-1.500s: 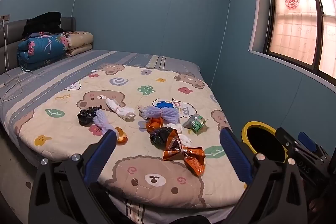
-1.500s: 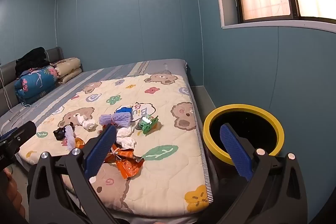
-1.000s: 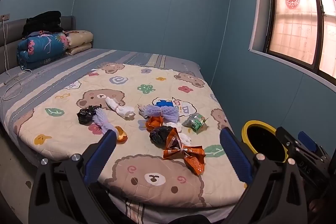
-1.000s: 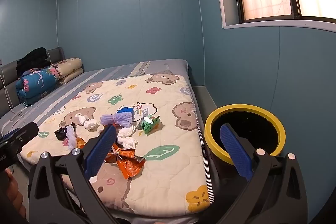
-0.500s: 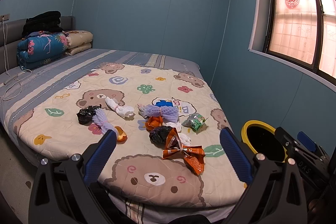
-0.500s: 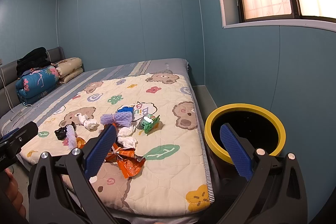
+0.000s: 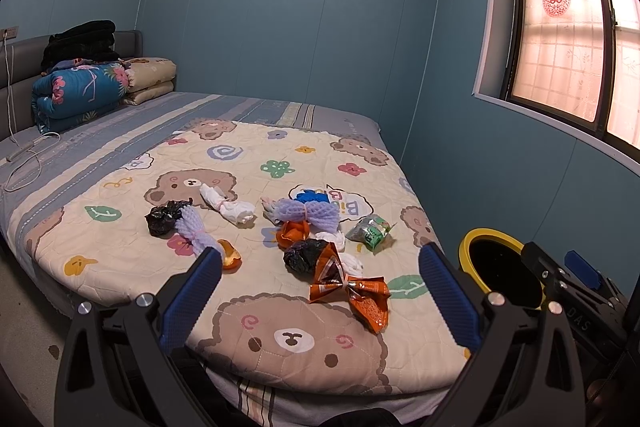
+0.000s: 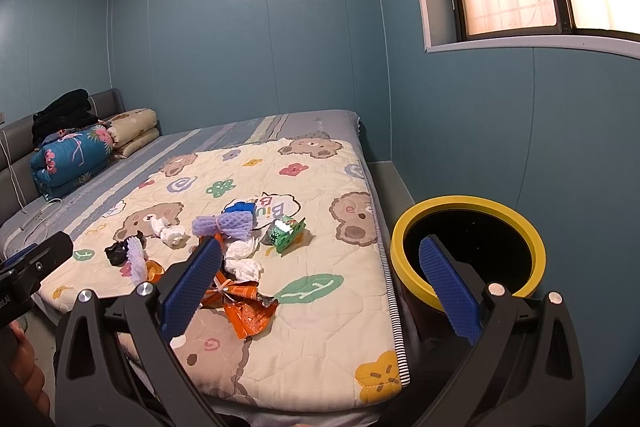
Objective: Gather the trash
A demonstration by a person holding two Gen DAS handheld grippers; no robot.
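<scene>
Barely anything has shifted over the last second and a half: the bed (image 7: pixel 100 163) with its bear-print quilt (image 7: pixel 280 331) sits in nearly the same place in both wrist views, with only a slight drift of the framing, so both tools are being held almost still in front of the mattress. For the task that means collecting has not begun; every piece of litter is still lying on the quilt and nothing is in either tool.

Beside the bed's right edge, on the floor, stands the yellow-rimmed trash bin (image 8: pixel 468 205), dark inside and open at the top. The trash lies in a loose cluster mid-quilt: an orange snack wrapper (image 7: pixel 352 291) nearest the foot, a crumpled black bag (image 7: pixel 304 255) touching it, a purple foam net (image 7: pixel 308 213) further back, a green packet (image 7: pixel 370 231) to the right, a second black bag (image 7: pixel 164 219) and another purple net (image 7: pixel 192 231) to the left, and white tissue wads (image 7: pixel 234 209) between.

The left gripper (image 7: pixel 320 287) hovers level, above the foot of the bed, jaws spread wide and holding nothing, the wrapper framed between them. The right gripper (image 8: pixel 320 283) is likewise spread and unloaded, its right finger over the bin mouth, its left over the wrapper (image 8: pixel 246 307). A hand (image 8: pixel 24 375) shows at the lower left.
</scene>
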